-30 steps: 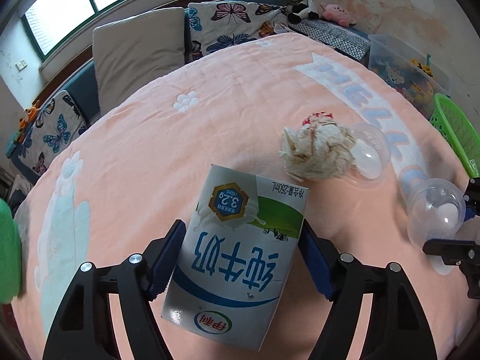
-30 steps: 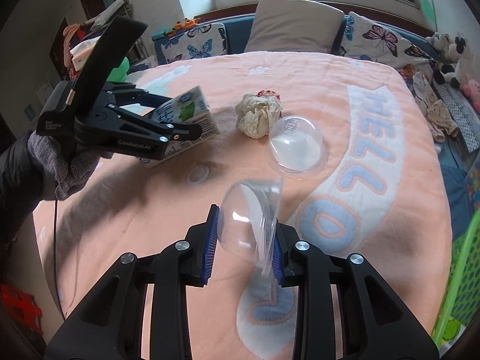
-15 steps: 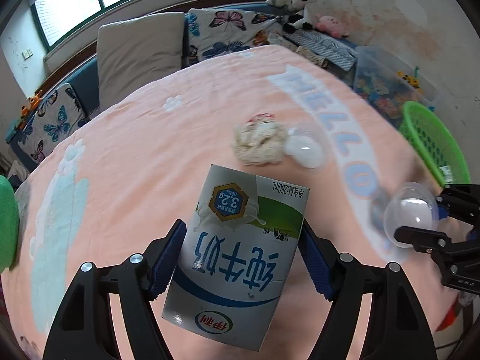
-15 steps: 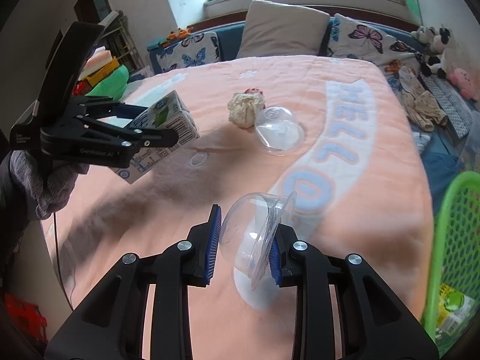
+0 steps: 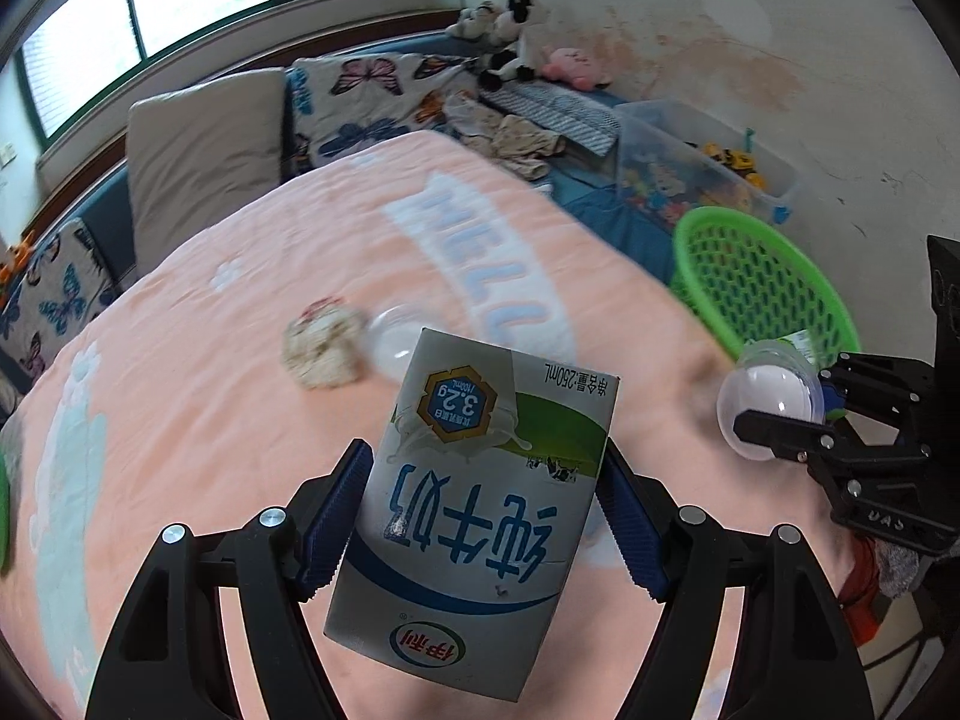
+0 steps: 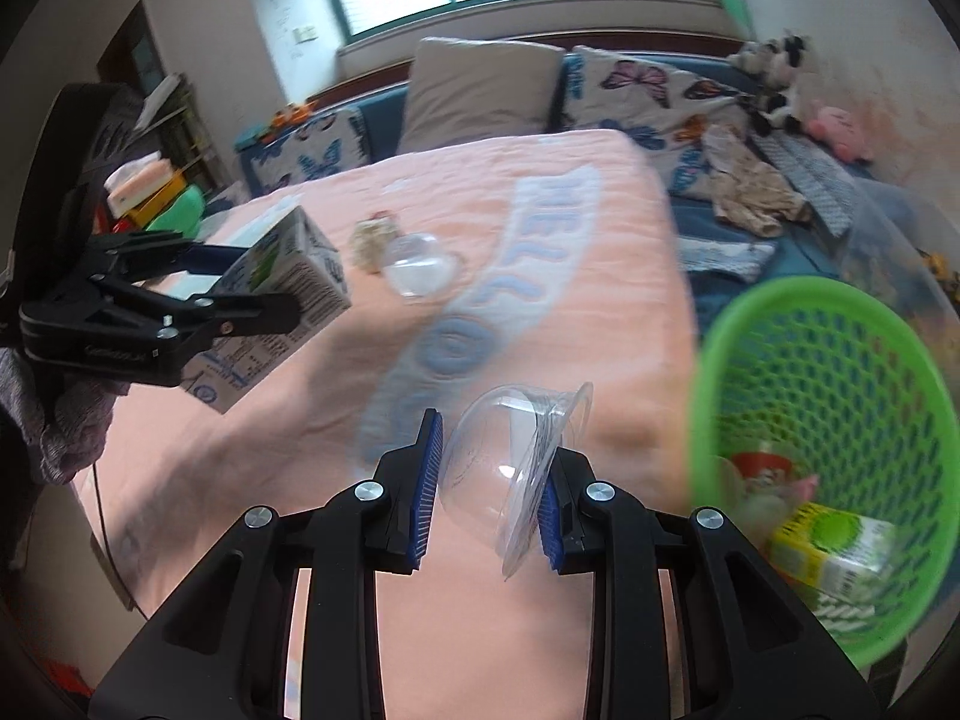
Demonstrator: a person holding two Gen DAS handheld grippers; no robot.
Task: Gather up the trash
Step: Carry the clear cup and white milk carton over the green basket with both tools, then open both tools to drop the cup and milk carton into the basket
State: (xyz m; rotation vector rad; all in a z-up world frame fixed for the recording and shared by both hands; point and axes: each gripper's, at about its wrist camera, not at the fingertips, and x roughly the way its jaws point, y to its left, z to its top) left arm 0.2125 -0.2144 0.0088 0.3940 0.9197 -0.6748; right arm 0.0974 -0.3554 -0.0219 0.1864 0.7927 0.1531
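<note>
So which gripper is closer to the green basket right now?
Right. The right gripper, shut on the clear dome lid, is beside the green basket; the left gripper, holding the milk carton, is farther back over the bed.

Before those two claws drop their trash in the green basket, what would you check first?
1. Left gripper squeezes the milk carton on both sides: ok.
2. Right gripper pinches the clear plastic dome lid: ok.
3. Green basket stands upright with room inside: ok.
4. Dome lid is over the basket opening: not ok, it hangs above the pink blanket.
5. Carton is over the basket: not ok.
6. Bed cleared: not ok; a crumpled paper wad and another dome lid remain.
</note>
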